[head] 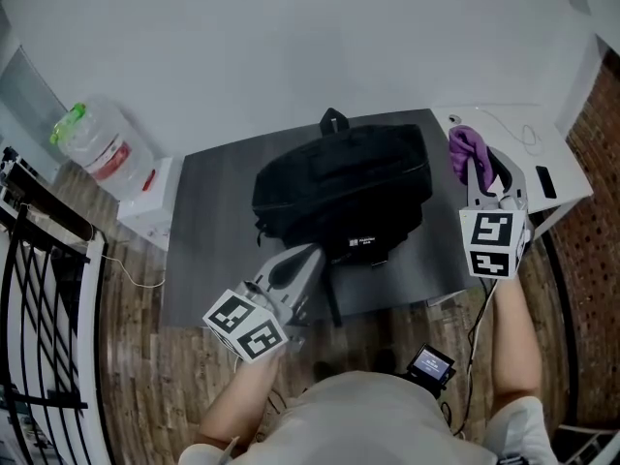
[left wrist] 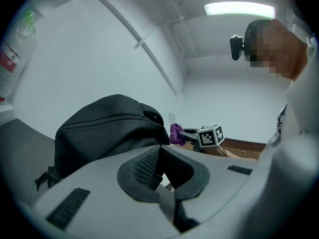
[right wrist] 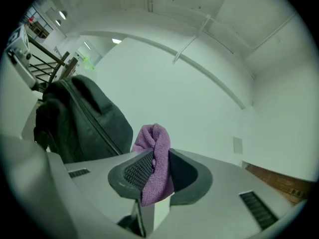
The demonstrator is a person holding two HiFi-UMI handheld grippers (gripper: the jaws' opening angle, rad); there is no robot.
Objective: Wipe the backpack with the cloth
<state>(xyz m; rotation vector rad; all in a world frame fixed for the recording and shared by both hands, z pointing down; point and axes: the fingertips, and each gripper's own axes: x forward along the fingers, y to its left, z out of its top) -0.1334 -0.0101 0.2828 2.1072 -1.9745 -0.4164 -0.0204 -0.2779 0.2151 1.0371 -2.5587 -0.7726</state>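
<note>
A black backpack lies on the dark grey table; it also fills the left of the left gripper view and the right gripper view. My right gripper is shut on a purple cloth, held just off the backpack's right side; the cloth stands pinched between the pads. My left gripper is shut with nothing in it, its tips at the backpack's near edge. From the left gripper view the right gripper and cloth show beyond the bag.
A white side table with a cable and a small dark object stands right of the grey table. A water jug on a white box sits at the left, with a black metal rack beside it.
</note>
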